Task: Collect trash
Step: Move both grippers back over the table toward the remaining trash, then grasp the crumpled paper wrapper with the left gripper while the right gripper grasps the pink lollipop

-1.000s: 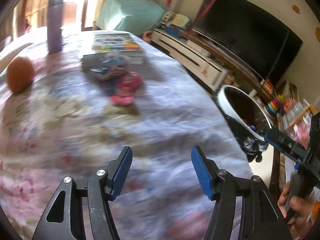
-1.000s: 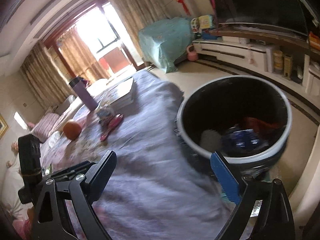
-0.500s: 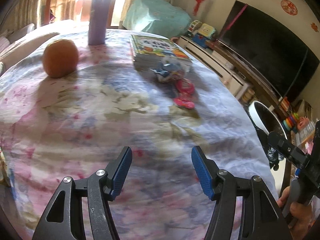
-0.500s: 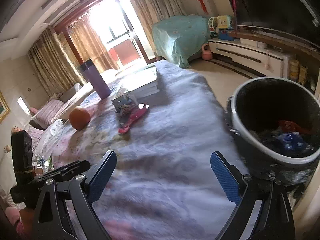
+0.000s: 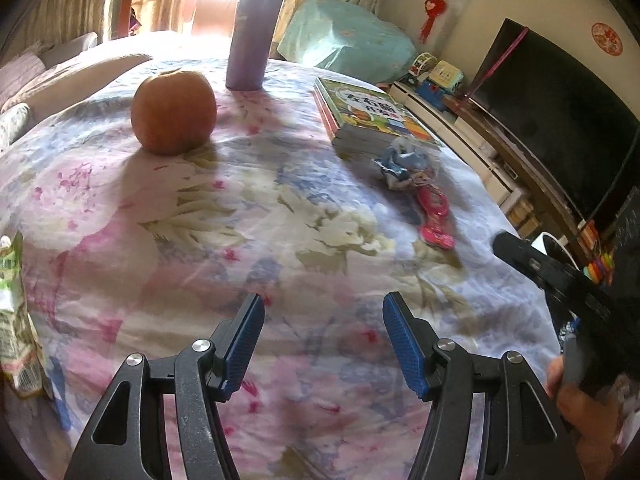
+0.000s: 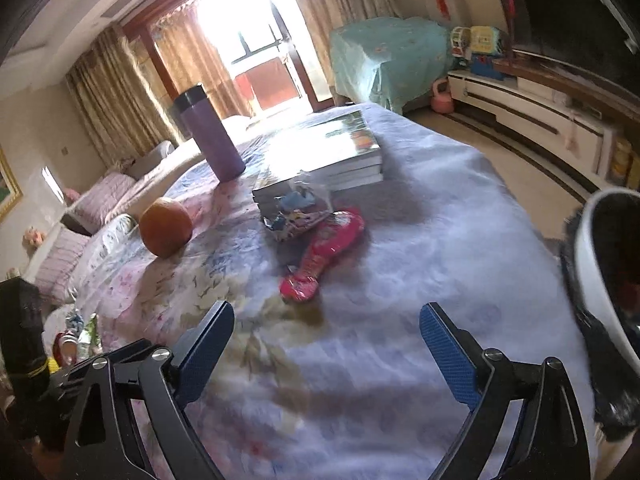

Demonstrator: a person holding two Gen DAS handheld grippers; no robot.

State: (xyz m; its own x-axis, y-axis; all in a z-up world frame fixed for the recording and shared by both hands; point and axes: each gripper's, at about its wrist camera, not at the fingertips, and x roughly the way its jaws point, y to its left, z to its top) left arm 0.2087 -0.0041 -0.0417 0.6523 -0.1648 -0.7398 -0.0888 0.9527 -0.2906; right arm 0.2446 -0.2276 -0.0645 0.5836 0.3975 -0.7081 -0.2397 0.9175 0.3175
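A pink wrapper and a crumpled blue-and-clear wrapper lie on the floral tablecloth in front of a stack of books. A green carton sits at the table's left edge. A white bin with a black liner stands beside the table at the right. My left gripper is open and empty above the cloth. My right gripper is open and empty, short of the pink wrapper.
An orange, a purple flask and the books stand on the table. A TV on a low cabinet is at the right. A sofa is at the left.
Both grippers have swung left, away from the bin and toward the table. The bin has slid to the right edge of the right wrist view. Both stay open.
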